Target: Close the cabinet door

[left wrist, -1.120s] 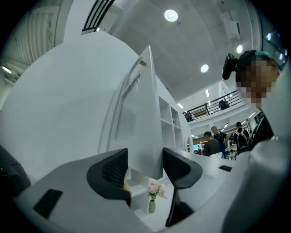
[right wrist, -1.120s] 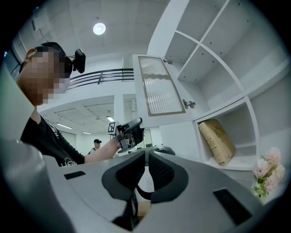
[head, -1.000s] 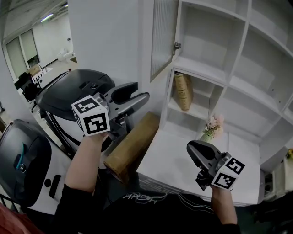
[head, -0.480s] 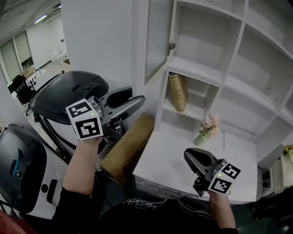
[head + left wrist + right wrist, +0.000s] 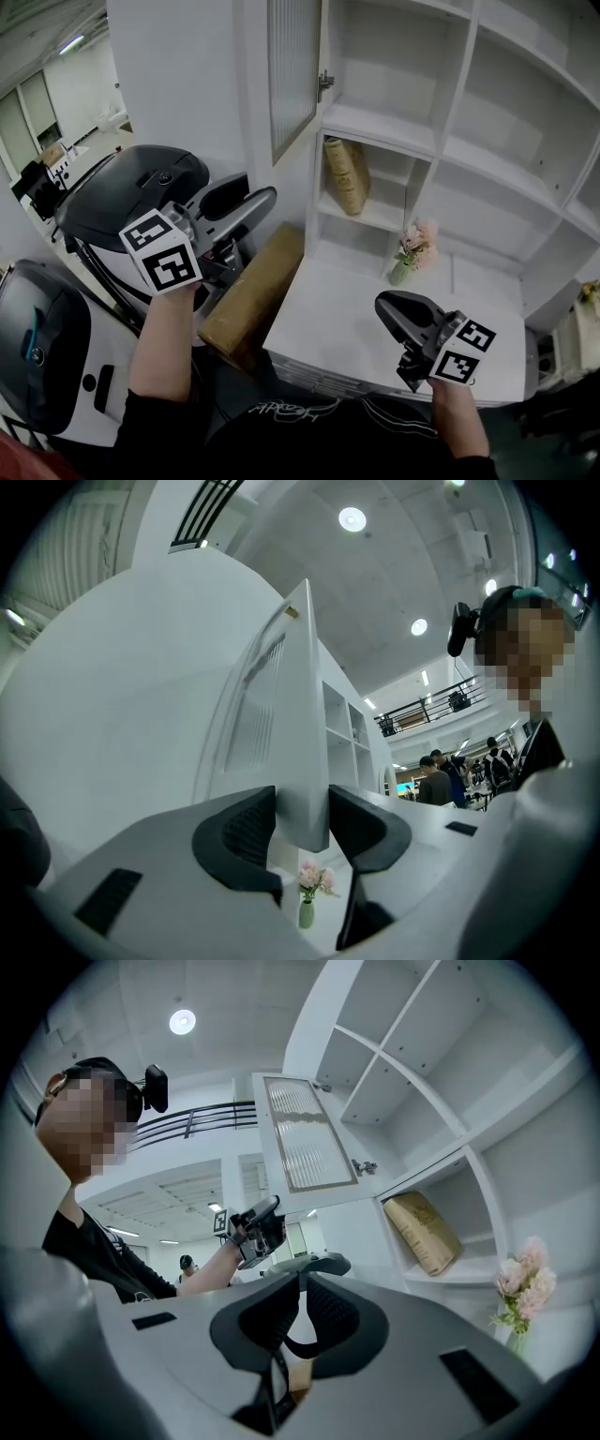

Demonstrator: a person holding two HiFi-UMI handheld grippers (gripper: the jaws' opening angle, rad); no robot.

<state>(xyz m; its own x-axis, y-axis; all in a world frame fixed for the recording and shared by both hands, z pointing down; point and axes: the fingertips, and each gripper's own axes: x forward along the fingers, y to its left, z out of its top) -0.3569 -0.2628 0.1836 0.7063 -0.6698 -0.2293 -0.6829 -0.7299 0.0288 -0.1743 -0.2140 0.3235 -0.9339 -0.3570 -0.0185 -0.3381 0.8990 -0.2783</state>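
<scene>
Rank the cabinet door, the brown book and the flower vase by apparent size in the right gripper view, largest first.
Largest: cabinet door.
Then brown book and flower vase, which look about alike; I won't rank those two.

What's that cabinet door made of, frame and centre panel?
Cabinet door: frame looks like white painted or laminated board, smooth and matte, no grain showing. Centre panel: probably reeded glass or acrylic, judging by its fine vertical ribs and wavy sheen; which one I cannot tell.
</scene>
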